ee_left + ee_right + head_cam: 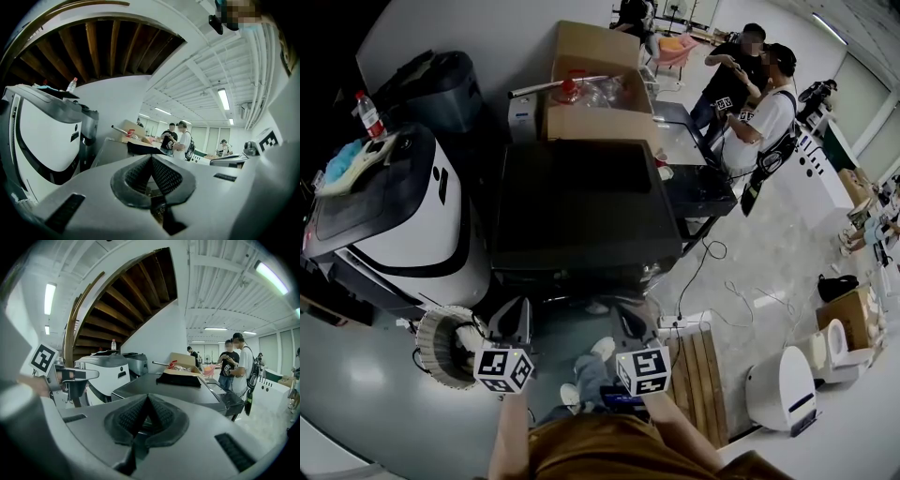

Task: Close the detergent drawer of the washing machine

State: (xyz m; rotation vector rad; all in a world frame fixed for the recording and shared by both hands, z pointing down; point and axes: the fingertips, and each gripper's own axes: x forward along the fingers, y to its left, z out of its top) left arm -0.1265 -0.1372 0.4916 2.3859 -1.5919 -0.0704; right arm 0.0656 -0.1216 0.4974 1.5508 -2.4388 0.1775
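The washing machine is the dark-topped box at the middle of the head view, and its front face and detergent drawer are hidden below the top's near edge. It also shows ahead in the right gripper view as the washing machine. My left gripper and right gripper hang side by side just in front of it, both pointing at it and touching nothing. The left gripper is shut with nothing between its pads. The right gripper is likewise shut and empty.
A white and grey machine stands left of the washer with a bottle behind it. A ribbed hose coil lies by my left gripper. A cardboard box sits behind. People stand back right; a wooden pallet and cables lie right.
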